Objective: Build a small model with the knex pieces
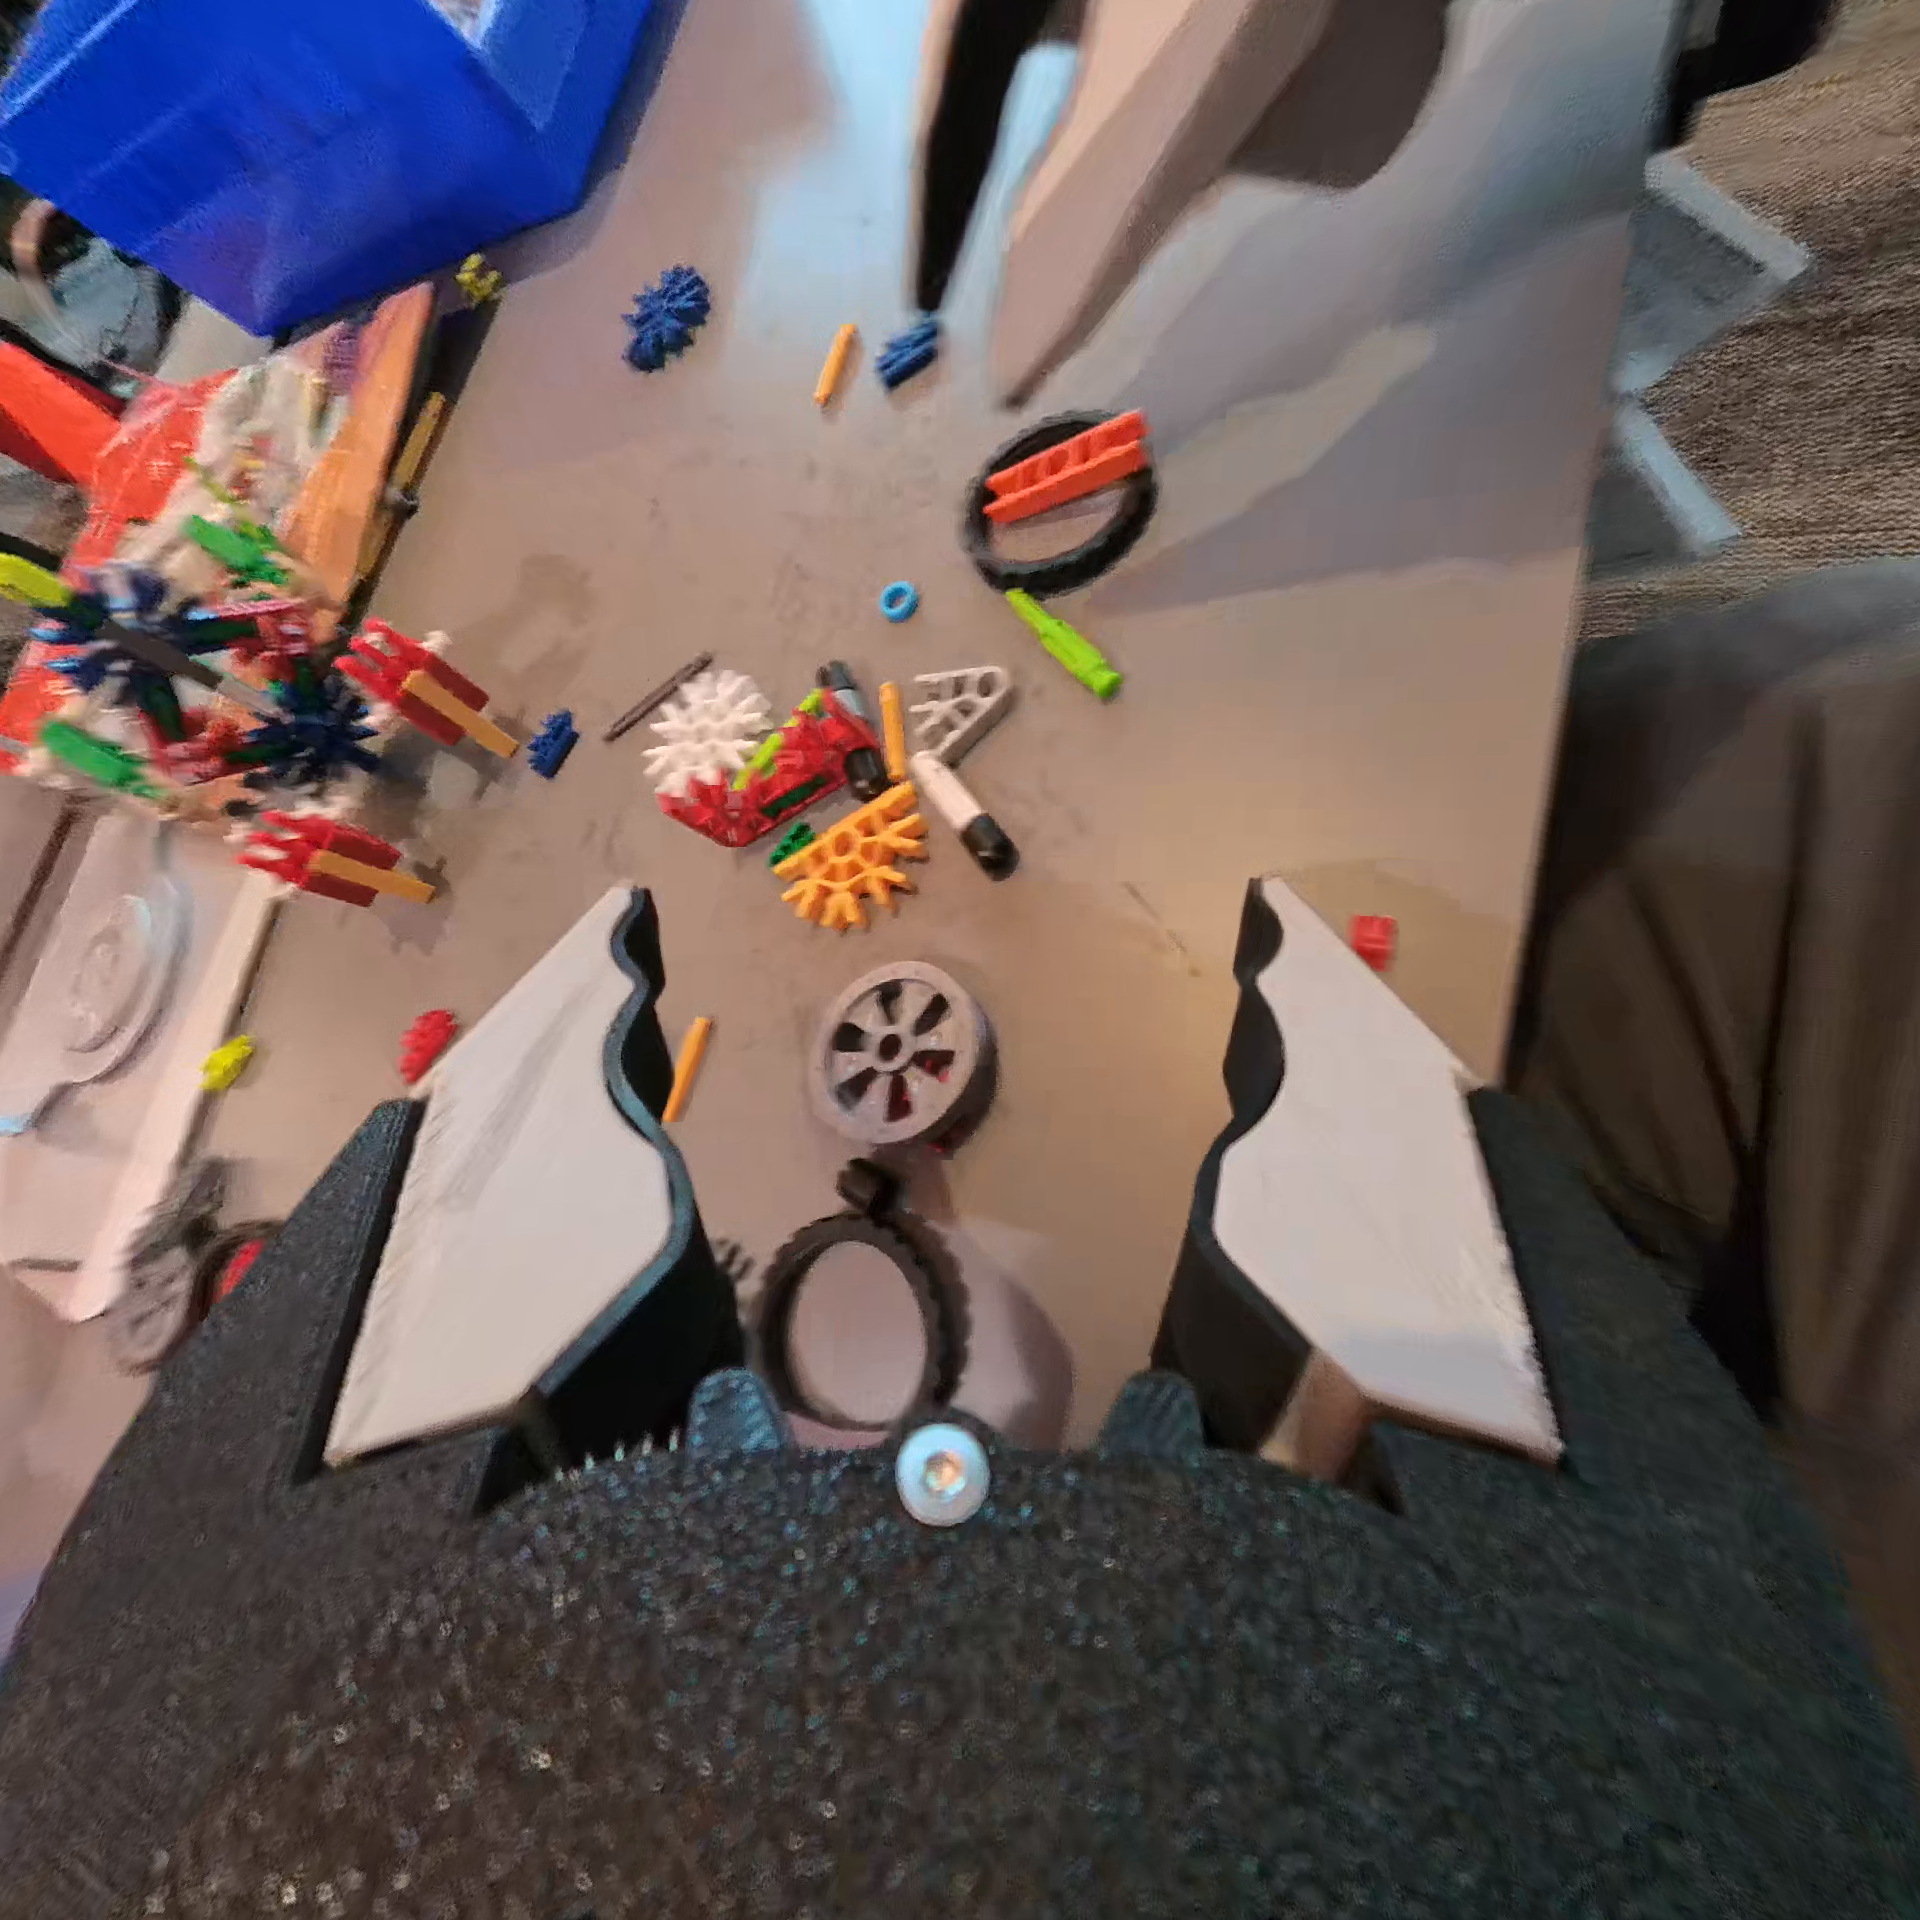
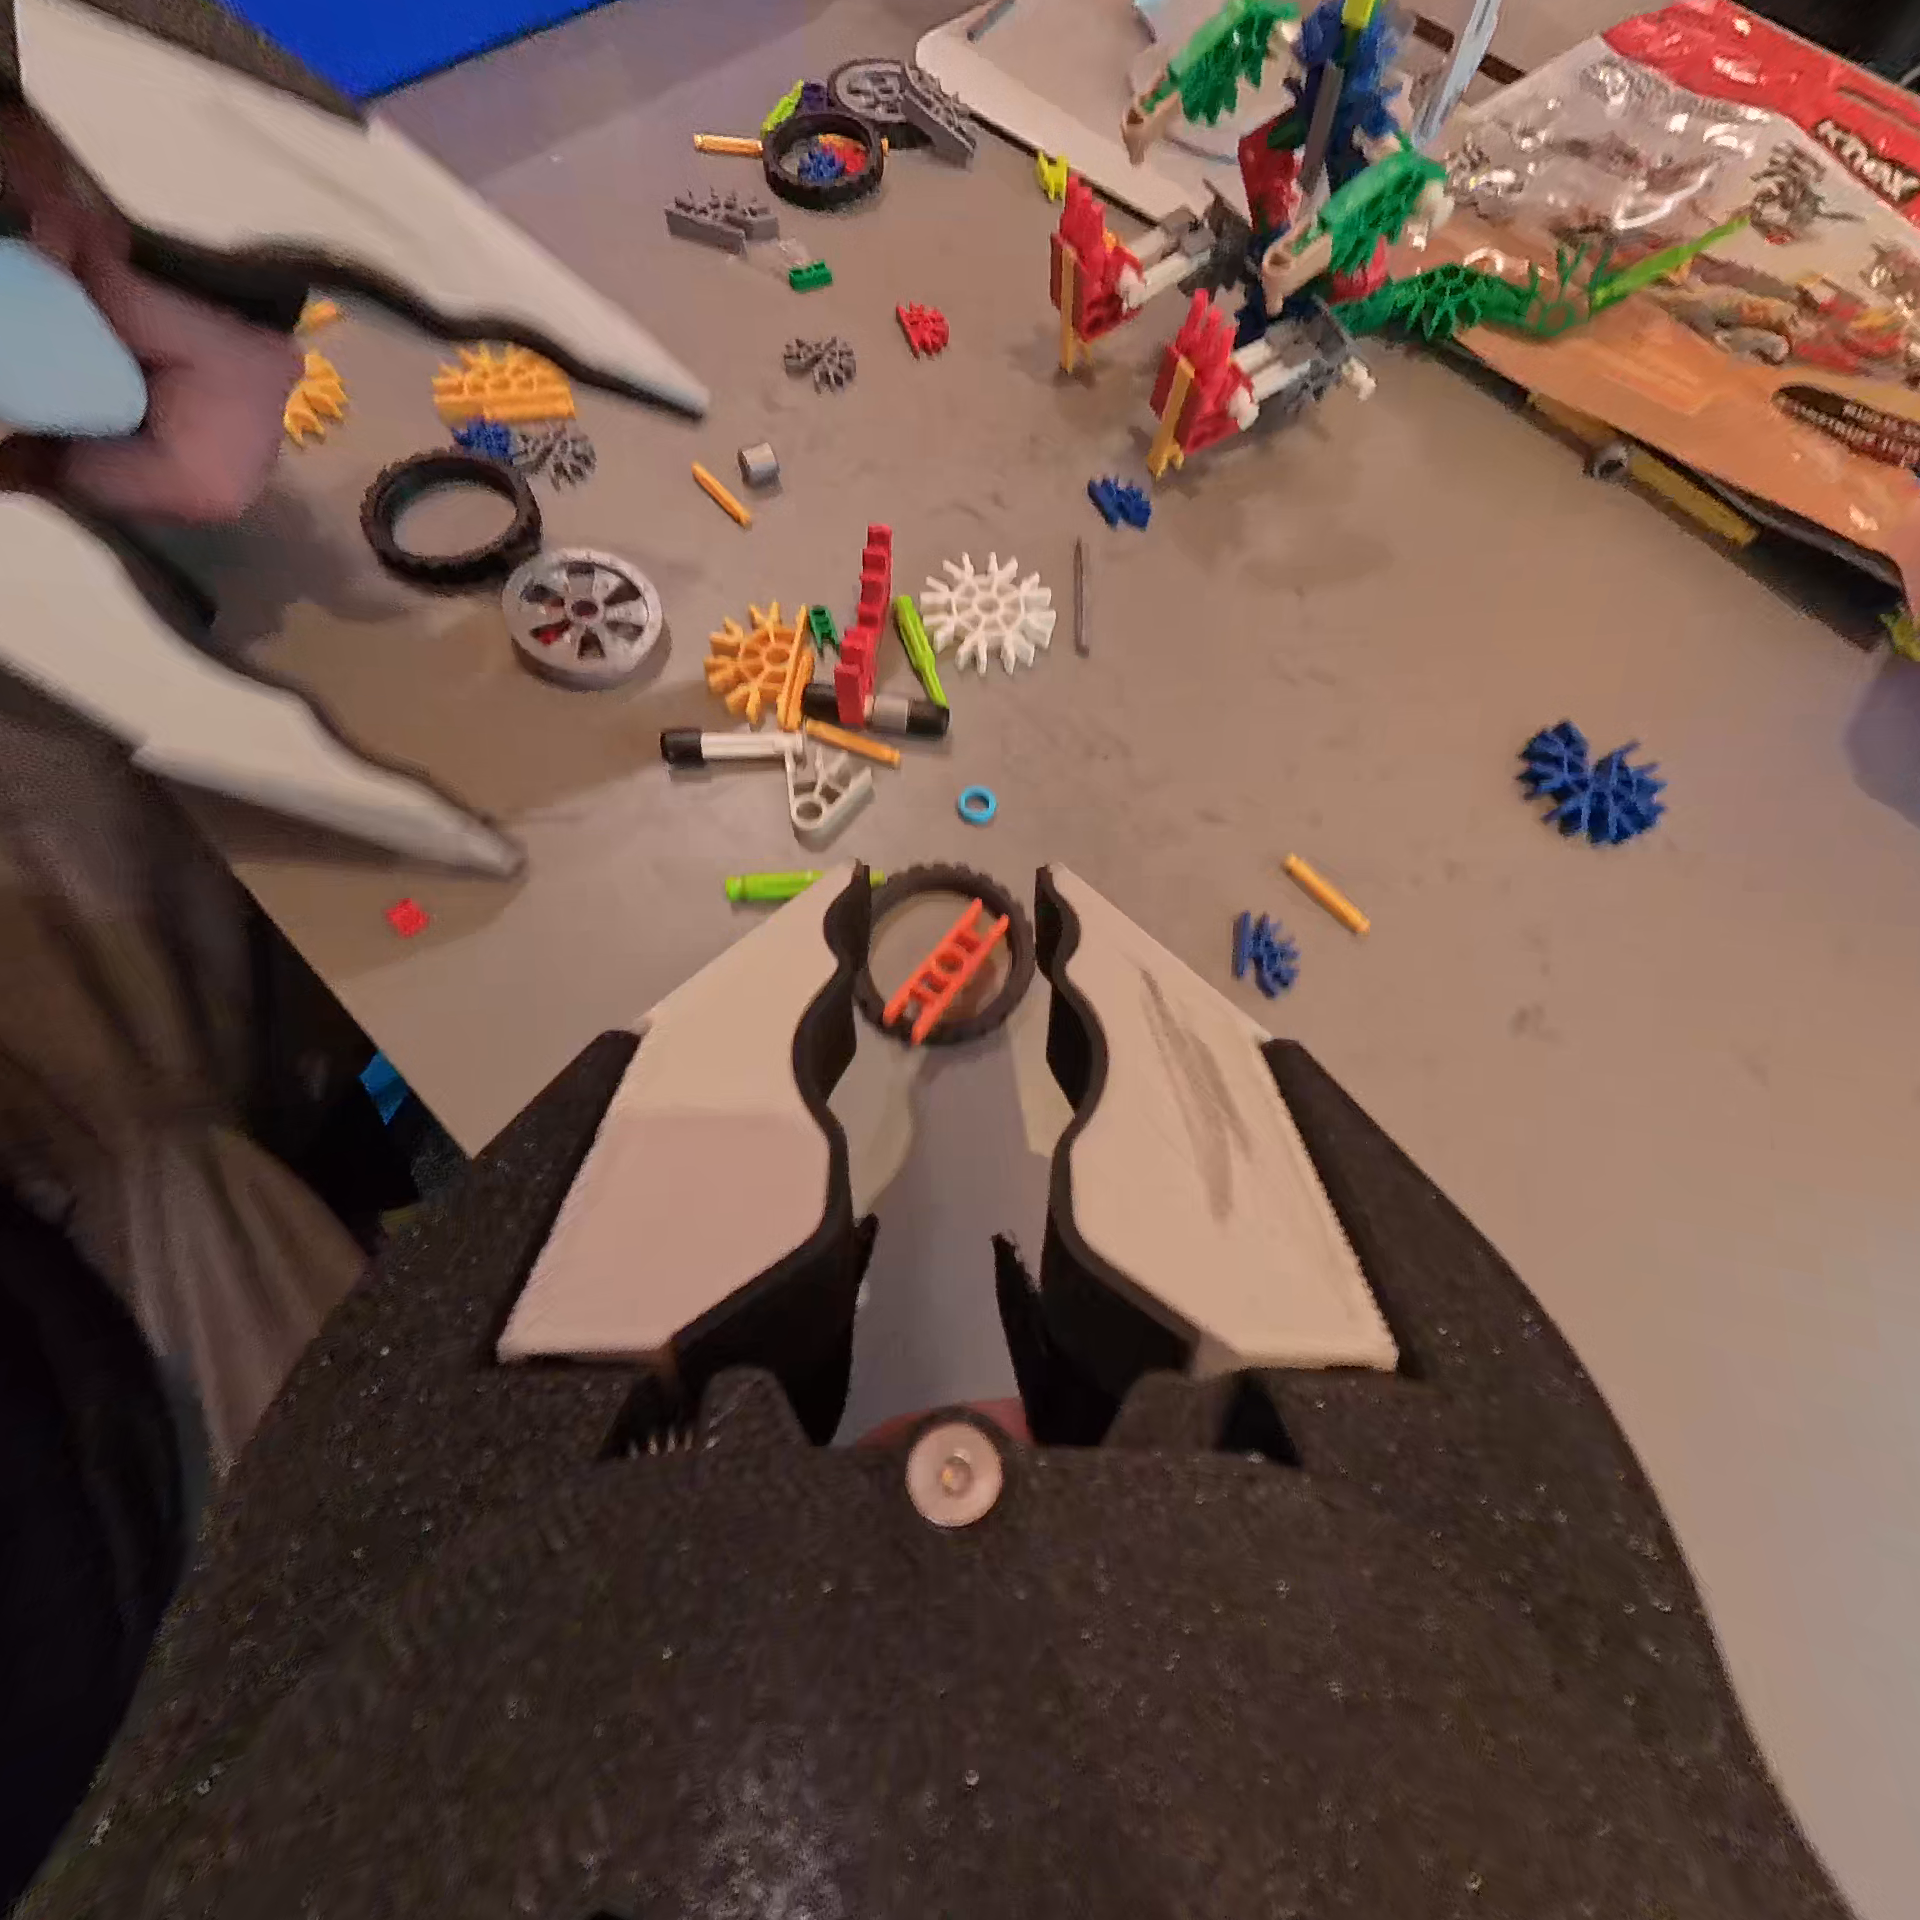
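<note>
My left gripper (image 1: 948, 899) is open wide and empty, low over the grey table (image 1: 1299, 727). A grey spoked wheel hub (image 1: 899, 1055) lies between its fingers, and a black tyre (image 1: 862, 1314) lies nearer its base. It also shows at the left of the right wrist view (image 2: 608, 634). My right gripper (image 2: 951, 873) is partly open and holds nothing. Its fingertips flank a second black tyre (image 2: 1023, 961) with an orange ladder-like piece (image 2: 945, 971) lying across it. In the left wrist view that tyre (image 1: 1060, 504) lies flat on the table just past the right gripper's fingers (image 1: 1091, 208).
A pile of loose pieces sits mid-table: a white snowflake connector (image 2: 987, 608), a yellow connector (image 2: 748, 660), a red strip (image 2: 868, 623), a white rod (image 2: 727, 745). A built model (image 2: 1247, 260) and its packaging (image 2: 1714, 260) stand at the back. A blue bin (image 1: 312, 135) is nearby. The table edge (image 1: 1558, 727) is close. Some 11 cm of space lies between my two pairs of fingers. The white rod (image 2: 727, 745) sits 4 cm or so from the ends of my left fingers. The left camera catches it too, in the left wrist view (image 1: 962, 816).
</note>
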Motion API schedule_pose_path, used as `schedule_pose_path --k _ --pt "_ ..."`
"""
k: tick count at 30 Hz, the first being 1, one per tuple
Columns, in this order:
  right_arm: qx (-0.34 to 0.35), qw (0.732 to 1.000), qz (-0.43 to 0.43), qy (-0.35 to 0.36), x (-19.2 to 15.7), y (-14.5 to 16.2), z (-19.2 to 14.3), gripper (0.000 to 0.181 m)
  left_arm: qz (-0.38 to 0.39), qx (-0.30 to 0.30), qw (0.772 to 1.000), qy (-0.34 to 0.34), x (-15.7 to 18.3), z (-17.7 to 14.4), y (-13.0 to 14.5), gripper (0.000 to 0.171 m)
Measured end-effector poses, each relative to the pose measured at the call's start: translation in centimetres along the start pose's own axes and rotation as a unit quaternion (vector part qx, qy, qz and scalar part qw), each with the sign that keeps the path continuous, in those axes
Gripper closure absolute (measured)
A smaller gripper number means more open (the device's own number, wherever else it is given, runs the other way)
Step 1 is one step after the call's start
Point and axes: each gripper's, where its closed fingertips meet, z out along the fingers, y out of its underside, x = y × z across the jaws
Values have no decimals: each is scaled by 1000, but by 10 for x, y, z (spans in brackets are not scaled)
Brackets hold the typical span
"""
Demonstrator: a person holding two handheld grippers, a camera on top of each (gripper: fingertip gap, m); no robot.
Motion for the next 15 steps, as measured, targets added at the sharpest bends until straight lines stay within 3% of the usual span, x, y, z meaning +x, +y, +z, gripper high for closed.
schedule_pose_path --k 3,6,10,15 --pt "-21 1000 1 14 1 20 -6 150 19 -40 995 -93 -39 4 12 71" --pt "-39 999 -5 11 -2 31 -6 146 17 -57 992 -114 -61 -2 18 66" --pt "-27 996 -26 -77 -42 24 -5 146 -49 3 998 -27 -38 -19 -2 66" --pt "-36 980 -102 -170 -107 16 10 144 -67 -19 997 -28 -26 -30 21 65"
